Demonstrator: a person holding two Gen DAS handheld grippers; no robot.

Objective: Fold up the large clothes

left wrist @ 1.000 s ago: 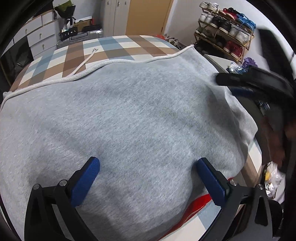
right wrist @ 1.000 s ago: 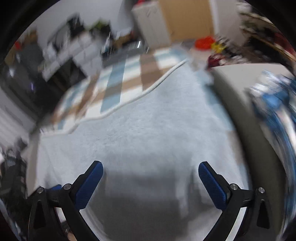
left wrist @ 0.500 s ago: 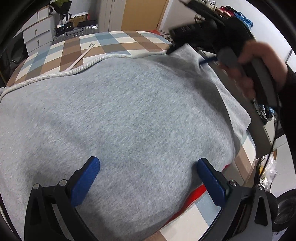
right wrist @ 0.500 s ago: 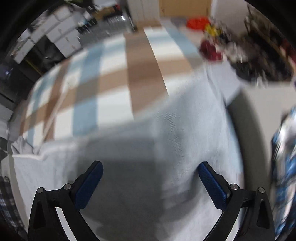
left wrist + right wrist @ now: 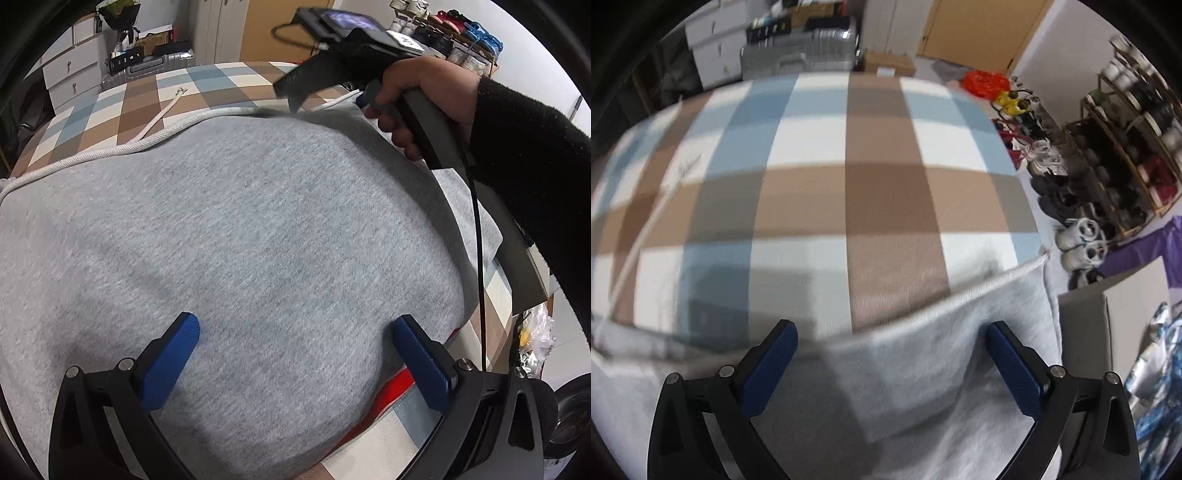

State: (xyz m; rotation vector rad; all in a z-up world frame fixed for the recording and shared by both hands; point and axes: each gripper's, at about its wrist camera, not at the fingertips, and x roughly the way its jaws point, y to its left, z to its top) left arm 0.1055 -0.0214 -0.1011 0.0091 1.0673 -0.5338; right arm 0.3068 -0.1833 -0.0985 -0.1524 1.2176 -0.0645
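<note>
Since the earlier frames the right tongs (image 5: 892,363) have travelled from the near right side of the garment to its far edge, and in the left wrist view the hand (image 5: 417,96) gripping their grey handle now sits well up at the top right, a black knitted sleeve (image 5: 532,177) trailing behind it. The left tongs (image 5: 295,358) have stayed low over the near part of the cloth.

The large heather-grey sweatshirt-fabric garment (image 5: 236,236) lies spread flat on a bed covered with a brown, blue and white checked blanket (image 5: 820,184). A thick off-white braided cord (image 5: 110,153) runs along the garment's far edge, with a loose end curling out over the checks.

Both pairs of tongs stand spread wide, their blue ribbed pads (image 5: 168,363) apart and pinching nothing. The left ones hover over the grey cloth near its front edge, where a strip of red fabric (image 5: 397,387) peeks out from under it. The right ones point at the garment's far hem (image 5: 960,299), with the grey cloth beneath and between their pads; whether they touch it cannot be told, as that view is blurred.

Beyond the bed stand white drawers (image 5: 74,77), a silver hard-shell suitcase (image 5: 812,59) and a shoe rack (image 5: 1134,147) full of trainers.
</note>
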